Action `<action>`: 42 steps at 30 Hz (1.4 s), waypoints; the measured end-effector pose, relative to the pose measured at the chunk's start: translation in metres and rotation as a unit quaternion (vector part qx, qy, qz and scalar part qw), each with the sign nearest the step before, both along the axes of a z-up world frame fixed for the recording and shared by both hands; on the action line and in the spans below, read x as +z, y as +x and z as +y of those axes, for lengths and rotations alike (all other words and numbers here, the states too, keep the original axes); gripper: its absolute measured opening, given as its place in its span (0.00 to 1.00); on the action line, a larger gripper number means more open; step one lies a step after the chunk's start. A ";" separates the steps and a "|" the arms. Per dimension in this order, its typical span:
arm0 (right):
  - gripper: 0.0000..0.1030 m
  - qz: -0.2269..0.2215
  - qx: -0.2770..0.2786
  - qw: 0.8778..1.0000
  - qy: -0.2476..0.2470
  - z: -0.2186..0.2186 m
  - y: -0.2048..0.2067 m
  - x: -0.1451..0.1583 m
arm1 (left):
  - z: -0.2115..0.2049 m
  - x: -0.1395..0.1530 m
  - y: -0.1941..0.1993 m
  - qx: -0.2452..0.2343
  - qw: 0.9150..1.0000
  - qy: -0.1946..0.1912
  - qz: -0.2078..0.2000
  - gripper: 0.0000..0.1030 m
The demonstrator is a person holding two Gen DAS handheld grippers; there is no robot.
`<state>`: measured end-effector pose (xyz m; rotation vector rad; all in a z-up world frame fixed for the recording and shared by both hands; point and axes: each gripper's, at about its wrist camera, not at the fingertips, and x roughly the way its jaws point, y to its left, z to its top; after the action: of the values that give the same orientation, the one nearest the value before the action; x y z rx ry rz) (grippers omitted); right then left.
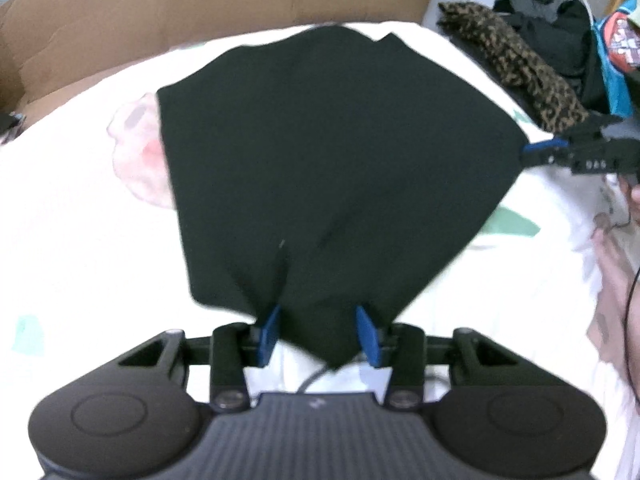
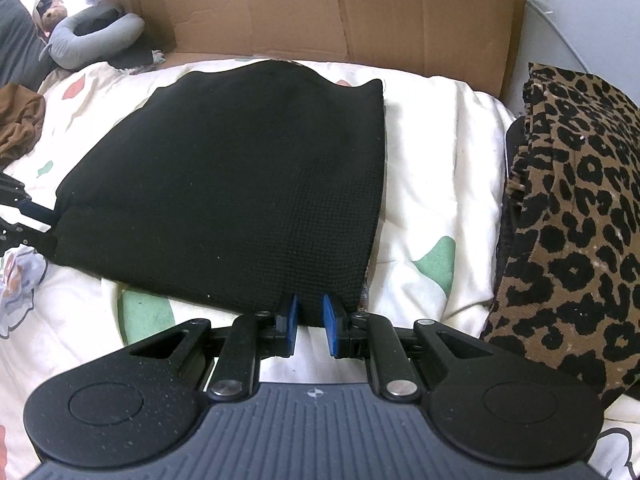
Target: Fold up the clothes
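Both claws, left [image 1: 320, 326] and right [image 2: 311, 322], apparently pinch the black garment's [image 2: 240, 176] near edge.

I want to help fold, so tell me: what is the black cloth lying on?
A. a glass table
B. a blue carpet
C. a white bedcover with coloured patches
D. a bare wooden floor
C: the black cloth lies spread on the white bedcover, which shows green and red patches, with cardboard standing behind it.
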<state>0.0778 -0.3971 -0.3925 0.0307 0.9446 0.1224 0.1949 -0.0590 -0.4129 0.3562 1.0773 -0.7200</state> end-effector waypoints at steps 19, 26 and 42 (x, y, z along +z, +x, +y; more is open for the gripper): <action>0.30 0.024 -0.119 0.981 0.152 -0.040 -0.013 0.004 | 0.024 0.013 0.017 0.121 0.981 -0.124 0.090 0.44; 0.40 0.049 -0.213 0.925 0.312 -0.065 -0.012 -0.022 | 0.029 0.000 0.019 0.142 0.972 -0.140 0.124 0.44; 0.11 0.054 -0.255 0.875 0.408 -0.072 -0.004 -0.038 | 0.031 -0.007 0.023 0.141 0.966 -0.164 0.143 0.41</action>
<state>0.0741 -0.4690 -0.4310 1.0751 0.9087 0.0205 0.2175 -0.0277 -0.4197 -0.1889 1.2253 -0.6906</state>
